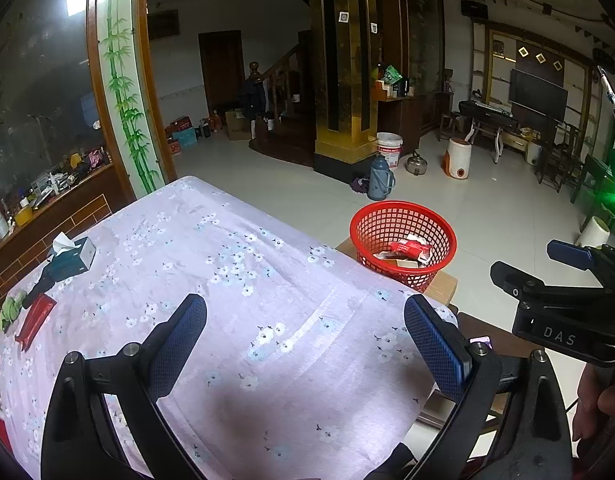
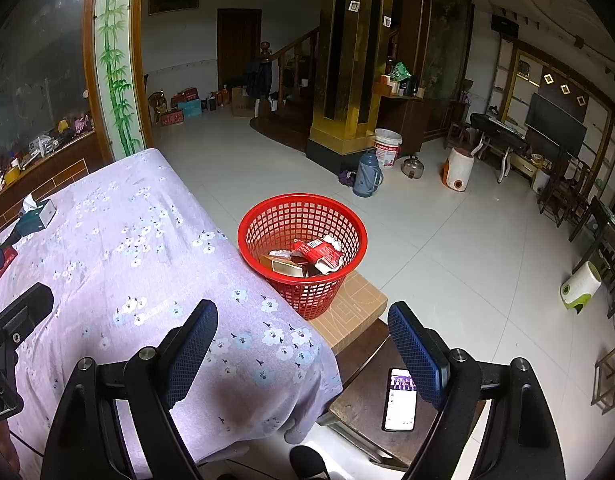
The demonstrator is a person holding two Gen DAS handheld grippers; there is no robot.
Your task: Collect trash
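A red mesh basket point(image 2: 303, 248) stands on a cardboard box point(image 2: 349, 316) beside the table's right end; it also shows in the left wrist view as the basket point(image 1: 403, 240). Crumpled red and white wrappers point(image 2: 317, 254) and a small carton lie inside it. My right gripper point(image 2: 303, 344) is open and empty, hovering over the table corner, short of the basket. My left gripper point(image 1: 305, 340) is open and empty above the lilac flowered tablecloth point(image 1: 243, 280). On the table's far left lie a flat red packet point(image 1: 34, 322) and a green crumpled thing point(image 1: 10, 309).
A teal tissue box point(image 1: 72, 258) sits at the table's left side. A phone point(image 2: 400, 400) with a lit screen lies on a dark wooden stool under my right gripper. On the tiled floor beyond are a blue thermos point(image 2: 366, 176), a white bucket point(image 2: 387, 147) and a kettle.
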